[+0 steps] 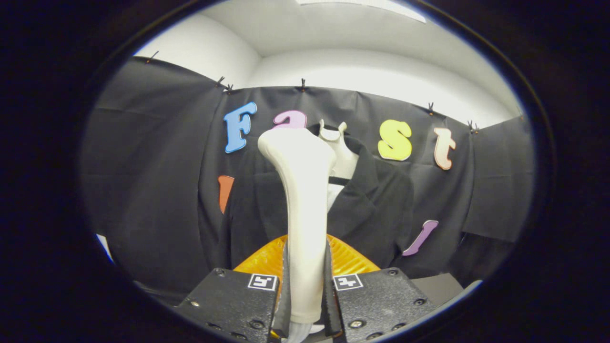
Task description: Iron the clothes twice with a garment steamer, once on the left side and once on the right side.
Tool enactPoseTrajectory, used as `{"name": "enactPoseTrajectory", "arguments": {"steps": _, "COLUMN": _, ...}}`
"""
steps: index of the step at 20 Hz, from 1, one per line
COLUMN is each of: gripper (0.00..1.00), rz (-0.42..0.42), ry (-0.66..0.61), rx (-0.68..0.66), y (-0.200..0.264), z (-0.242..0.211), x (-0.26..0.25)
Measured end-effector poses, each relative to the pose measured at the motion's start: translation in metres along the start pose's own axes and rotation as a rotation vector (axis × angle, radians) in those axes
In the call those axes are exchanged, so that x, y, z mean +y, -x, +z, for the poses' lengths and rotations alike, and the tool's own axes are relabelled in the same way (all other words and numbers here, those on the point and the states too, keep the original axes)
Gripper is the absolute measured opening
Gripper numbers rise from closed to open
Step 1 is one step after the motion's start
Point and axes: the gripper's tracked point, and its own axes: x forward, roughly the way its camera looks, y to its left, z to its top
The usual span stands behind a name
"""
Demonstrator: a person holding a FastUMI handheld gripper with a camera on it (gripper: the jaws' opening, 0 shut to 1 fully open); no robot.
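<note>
Gripper view: at far left, the black cloth wall [157, 190] of the booth hangs in loose folds, pinned along its top edge by small dark clips [302, 85], with a white wall and ceiling [333, 43] rising above it. Moving toward the centre, the tool [305, 281] is clenched on the pale handle of the garment steamer [305, 200], both fingers pressing against its sides low on the shaft. The handle stands upright between the fingers and widens at its top into a rounded head (tilted slightly to the left). Behind the handle, just beyond the fingers, a ribbed orange part [348, 257] fans out to either side of the shaft; what it belongs to cannot be told. Each finger's block carries a small square black-and-white marker [347, 281] on its upper face. Right of the handle and well beyond it, a black jacket [371, 209] hangs on a white mannequin torso [339, 152] against the cloth, its collar open to show the white neck and chest. The steamer head sits just left of the mannequin's neck in the view, apart from the jacket. Further right, the cloth wall continues around the booth's corner.
</note>
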Motion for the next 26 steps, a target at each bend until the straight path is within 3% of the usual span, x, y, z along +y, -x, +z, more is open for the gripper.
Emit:
{"name": "enactPoseTrajectory", "arguments": {"steps": 6, "gripper": 0.30, "rz": -0.030, "ry": 0.059, "rx": 0.005, "y": -0.026, "z": 0.012, "x": 0.038}}
{"name": "enactPoseTrajectory", "arguments": {"steps": 16, "gripper": 0.30, "rz": -0.101, "ry": 0.147, "rx": 0.067, "y": -0.060, "z": -0.013, "x": 0.067}}
{"name": "enactPoseTrajectory", "arguments": {"steps": 26, "gripper": 0.30, "rz": -0.123, "ry": 0.196, "rx": 0.093, "y": -0.056, "z": -0.048, "x": 0.077}}
